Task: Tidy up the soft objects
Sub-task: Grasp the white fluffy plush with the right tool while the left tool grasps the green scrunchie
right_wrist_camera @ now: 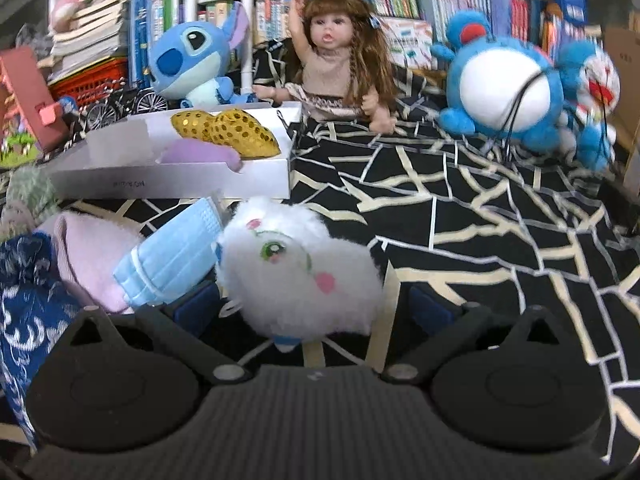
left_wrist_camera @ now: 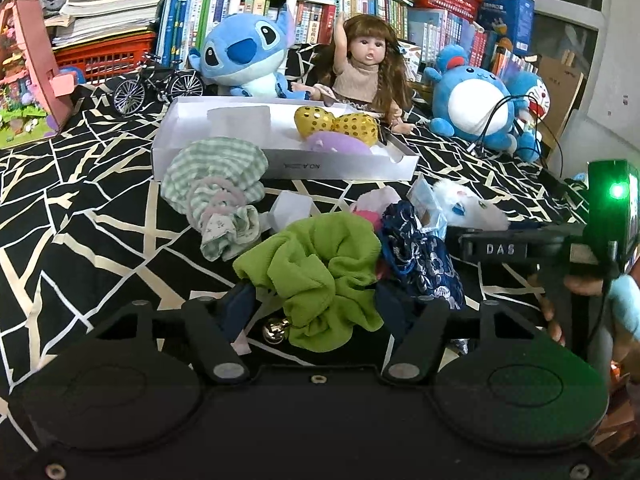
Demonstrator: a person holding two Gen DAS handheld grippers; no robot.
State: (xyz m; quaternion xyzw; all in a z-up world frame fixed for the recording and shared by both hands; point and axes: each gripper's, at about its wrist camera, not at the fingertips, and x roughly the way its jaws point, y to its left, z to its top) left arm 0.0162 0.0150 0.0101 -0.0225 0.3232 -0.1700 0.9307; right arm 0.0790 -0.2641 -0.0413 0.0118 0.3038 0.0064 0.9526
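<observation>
Left wrist view: the left gripper (left_wrist_camera: pixel 316 304) straddles the green scrunchie (left_wrist_camera: pixel 320 276), pads at its sides, grip not yet firm; squeeze the bulk, miss the bell (left_wrist_camera: pixel 275 327). The right gripper (right_wrist_camera: pixel 310 304) brackets the white plush (right_wrist_camera: pixel 298 268), unclenched; centre it, then lift to the box (right_wrist_camera: pixel 172 180).

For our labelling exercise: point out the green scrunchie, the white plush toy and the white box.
green scrunchie (left_wrist_camera: pixel 320 268), left wrist view, middle folds.
white plush toy (right_wrist_camera: pixel 296 268), right wrist view, its face.
white box (left_wrist_camera: pixel 340 166), left wrist view, front wall.
</observation>
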